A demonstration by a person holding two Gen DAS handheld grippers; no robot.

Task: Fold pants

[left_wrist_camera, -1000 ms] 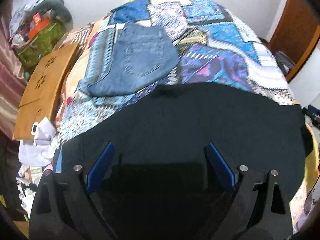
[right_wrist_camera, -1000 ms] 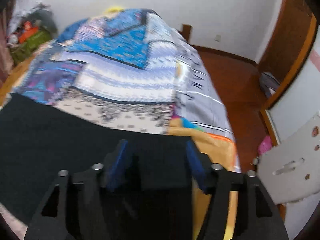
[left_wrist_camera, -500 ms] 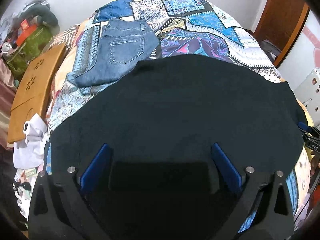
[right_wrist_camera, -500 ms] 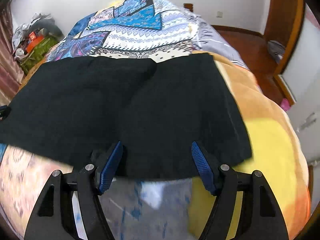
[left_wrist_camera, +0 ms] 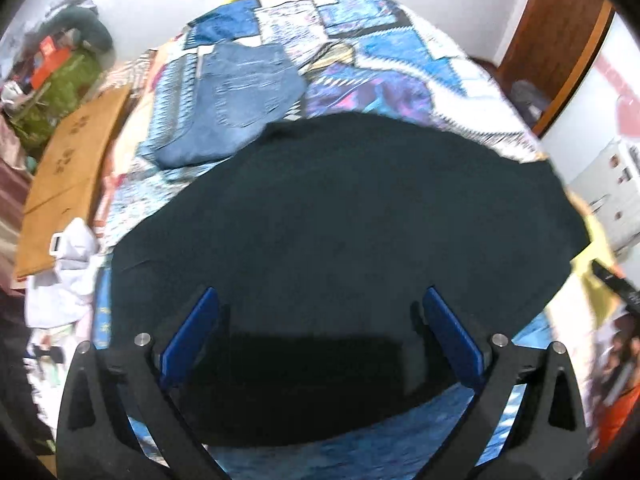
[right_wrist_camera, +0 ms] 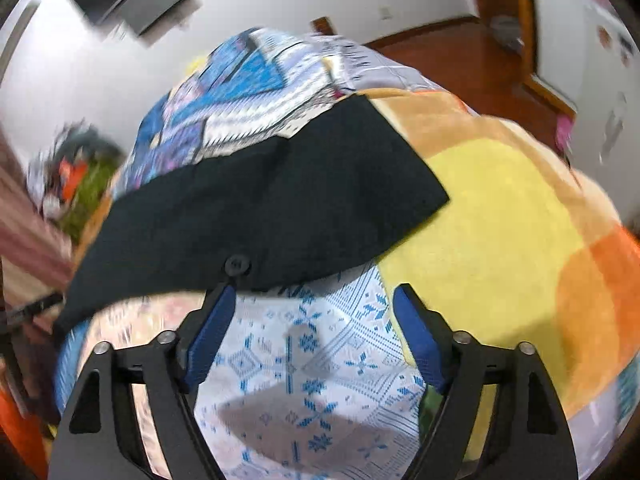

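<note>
Item: black pants [left_wrist_camera: 344,232], spread flat across the near end of the bed [left_wrist_camera: 400,64], reaching almost from its left edge to its right edge. In my right wrist view the same pants [right_wrist_camera: 280,200] show a dark button [right_wrist_camera: 237,265] at their near hem, just above my left-hand blue pad.

Item: my left tongs [left_wrist_camera: 318,344], spread wide, blue pads well apart, poised over the near edge of the pants. Nothing lies clamped between the pads; whether the tips touch the cloth I cannot tell, since this part is dark.

Item: my right tongs [right_wrist_camera: 310,336], likewise wide open and holding nothing. Between the pads lies the white and blue patterned bedcover [right_wrist_camera: 312,360], with the pants hem just beyond the tips.

Item: folded blue jeans [left_wrist_camera: 236,100], on the patchwork cover toward the far left of the bed, their near corner just beside the far edge of the black pants.

Item: yellow and orange blanket [right_wrist_camera: 512,232], at the right edge of the bed, touching the pants' right side.

Item: brown board [left_wrist_camera: 68,176], off the bed's left edge; white cloth [left_wrist_camera: 68,264] near it.
</note>
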